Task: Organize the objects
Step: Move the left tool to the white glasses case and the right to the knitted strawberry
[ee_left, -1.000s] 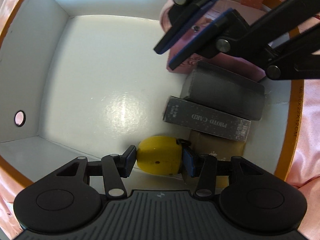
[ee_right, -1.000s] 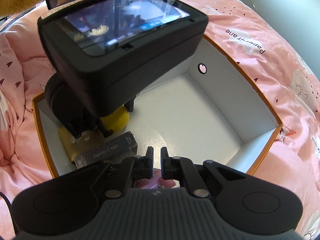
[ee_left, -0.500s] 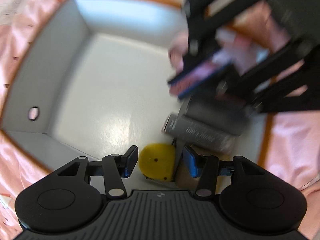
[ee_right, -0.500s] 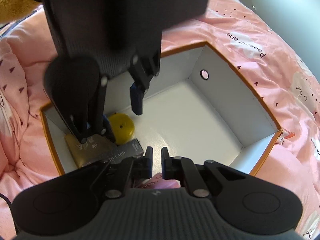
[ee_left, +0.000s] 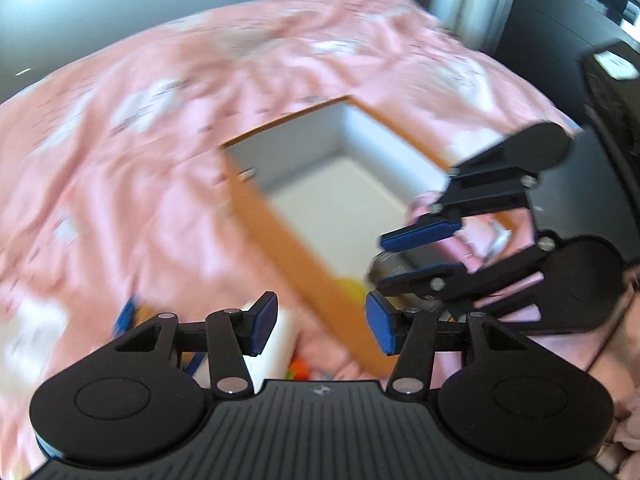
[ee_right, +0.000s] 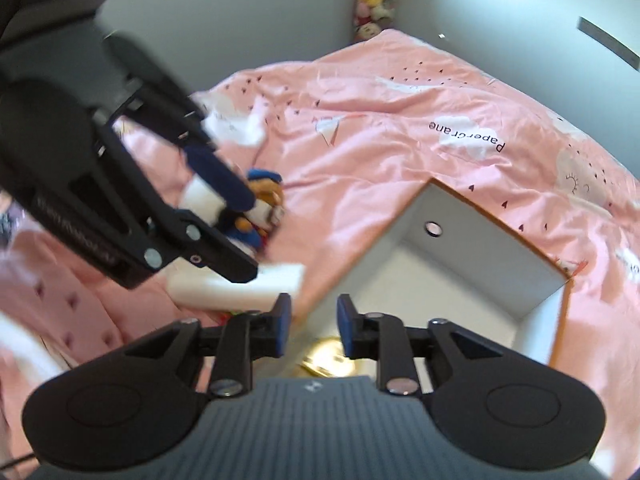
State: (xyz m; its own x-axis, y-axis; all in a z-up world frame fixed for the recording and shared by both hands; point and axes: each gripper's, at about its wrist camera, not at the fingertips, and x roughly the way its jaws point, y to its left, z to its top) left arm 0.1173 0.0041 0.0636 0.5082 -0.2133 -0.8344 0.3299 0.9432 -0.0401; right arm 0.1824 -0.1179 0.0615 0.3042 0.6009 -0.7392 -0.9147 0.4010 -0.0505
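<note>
Left wrist view: the left gripper (ee_left: 320, 326) hangs above the bed (ee_left: 132, 152), jaws apart and empty, just outside the box (ee_left: 280, 232). A white block (ee_right: 240, 284) and a plush toy (ee_right: 256, 208) lie on the bed left of the box. Further right, the right gripper (ee_right: 311, 328), jaws apart and empty, hovers over the box's near corner. Judging by this, placing is done and fetching begins; next the left gripper should probably lower over the block.
</note>
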